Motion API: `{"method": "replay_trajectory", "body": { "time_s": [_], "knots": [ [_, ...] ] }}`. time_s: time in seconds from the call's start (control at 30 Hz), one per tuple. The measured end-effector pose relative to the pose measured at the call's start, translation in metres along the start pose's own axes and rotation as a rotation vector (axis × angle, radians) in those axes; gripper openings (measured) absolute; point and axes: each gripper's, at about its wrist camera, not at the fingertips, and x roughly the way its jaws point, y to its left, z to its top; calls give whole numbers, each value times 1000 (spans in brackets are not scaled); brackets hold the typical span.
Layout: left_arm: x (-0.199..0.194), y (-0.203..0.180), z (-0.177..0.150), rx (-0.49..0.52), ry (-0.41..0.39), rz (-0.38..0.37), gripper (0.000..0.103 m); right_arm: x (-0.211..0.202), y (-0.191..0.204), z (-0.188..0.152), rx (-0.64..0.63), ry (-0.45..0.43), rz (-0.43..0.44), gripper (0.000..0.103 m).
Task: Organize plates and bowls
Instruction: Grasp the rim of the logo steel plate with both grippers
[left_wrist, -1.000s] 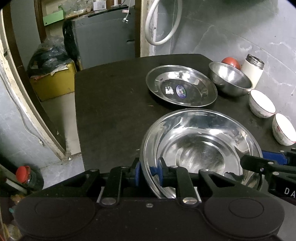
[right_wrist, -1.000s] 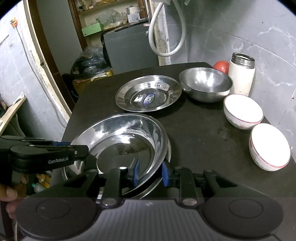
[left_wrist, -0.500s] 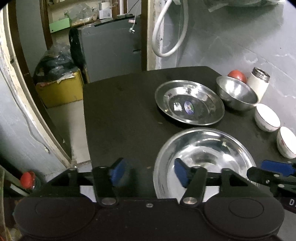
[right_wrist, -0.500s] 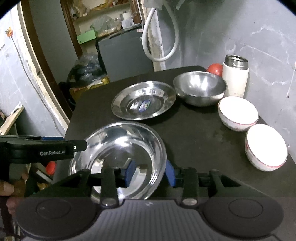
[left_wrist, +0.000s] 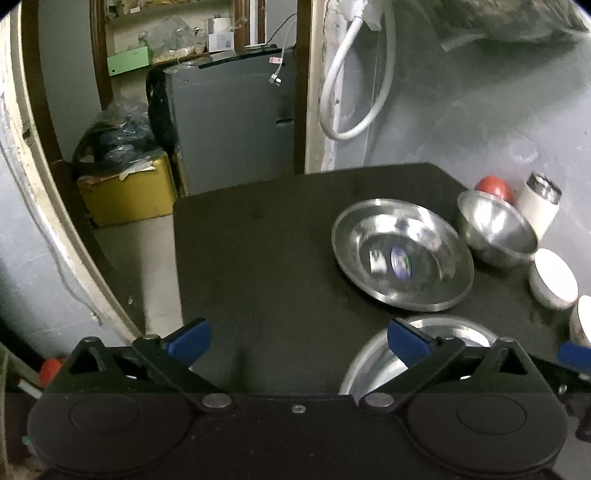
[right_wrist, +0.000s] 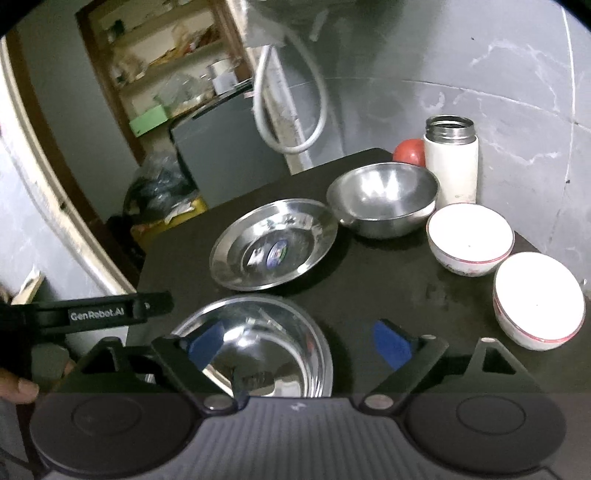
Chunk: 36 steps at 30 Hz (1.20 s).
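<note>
A near steel plate (right_wrist: 273, 350) (left_wrist: 436, 347) lies flat at the front of the black table (left_wrist: 258, 258). Both grippers hover over its edges, wide open and holding nothing: my left gripper (left_wrist: 297, 339) above its left rim, my right gripper (right_wrist: 300, 341) above its right rim. A second steel plate (right_wrist: 275, 243) (left_wrist: 402, 254) with stickers inside sits further back. Behind it stand a steel bowl (right_wrist: 384, 199) (left_wrist: 495, 229) and two white bowls (right_wrist: 469, 238) (right_wrist: 537, 299) at the right.
A white flask (right_wrist: 450, 158) and a red ball (right_wrist: 408, 151) stand against the grey wall at the back right. The table's left edge drops to the floor, where a yellow box (left_wrist: 125, 195) and a grey cabinet (left_wrist: 229, 129) stand. A hand (right_wrist: 14, 387) holds the left gripper.
Both grippers were shut on the near steel plate's rim a second ago. They have opened wide, let it go on the table, and drawn back and upward.
</note>
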Motion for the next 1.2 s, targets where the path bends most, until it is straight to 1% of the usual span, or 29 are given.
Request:
{"method": "replay_trajectory", "body": {
  "time_s": [0.13, 0.23, 0.33, 0.43, 0.53, 0.63, 0.73, 0.8, 0.83, 0.87, 0.9, 0.93, 1.0, 1.03, 1.07, 1.1, 1.13, 1.2],
  "knots": [
    [17, 1, 20, -15, -39, -24, 102, 19, -3, 14, 19, -7, -12, 97],
    [38, -1, 36, -9, -42, -28, 102, 33, -4, 24, 25, -9, -25, 99],
    [59, -3, 47, -13, -25, -34, 102, 52, -5, 35, 14, 7, -52, 99],
    [81, -4, 54, -16, 16, -49, 102, 70, -7, 42, 10, 26, -42, 99],
    [97, -6, 56, -16, 53, -58, 102, 86, -7, 47, -1, 39, -40, 96],
    [104, -7, 55, -3, 57, -68, 102, 99, -5, 51, -10, 51, -36, 92],
    [108, -7, 55, 5, 54, -70, 98, 109, -5, 52, -13, 66, -35, 83],
    [111, -6, 56, -2, 61, -86, 92, 113, -5, 53, -10, 75, -30, 74],
    [113, -5, 56, -12, 67, -95, 91, 115, -6, 53, -5, 79, -27, 73],
    [114, -4, 56, -22, 71, -100, 86, 116, -6, 54, -2, 82, -23, 70],
    [116, -3, 56, -33, 75, -105, 76, 118, -6, 55, -2, 86, -19, 67],
    [117, -2, 56, -43, 82, -116, 71, 120, -6, 55, -3, 88, -17, 66],
    [119, 0, 56, -61, 84, -132, 55, 122, -5, 56, -6, 95, -12, 59],
    [119, 1, 56, -64, 82, -140, 52, 122, -5, 57, -6, 98, -12, 58],
    [119, 1, 55, -66, 84, -148, 48, 123, -5, 58, -5, 102, -10, 55],
    [119, 0, 55, -67, 84, -152, 45, 124, -5, 57, -3, 106, -8, 50],
    [120, -1, 56, -68, 85, -158, 43, 125, -5, 58, 0, 109, -8, 48],
    [121, -1, 56, -72, 89, -183, 32, 127, -5, 58, -1, 111, -13, 43]
  ]
}}
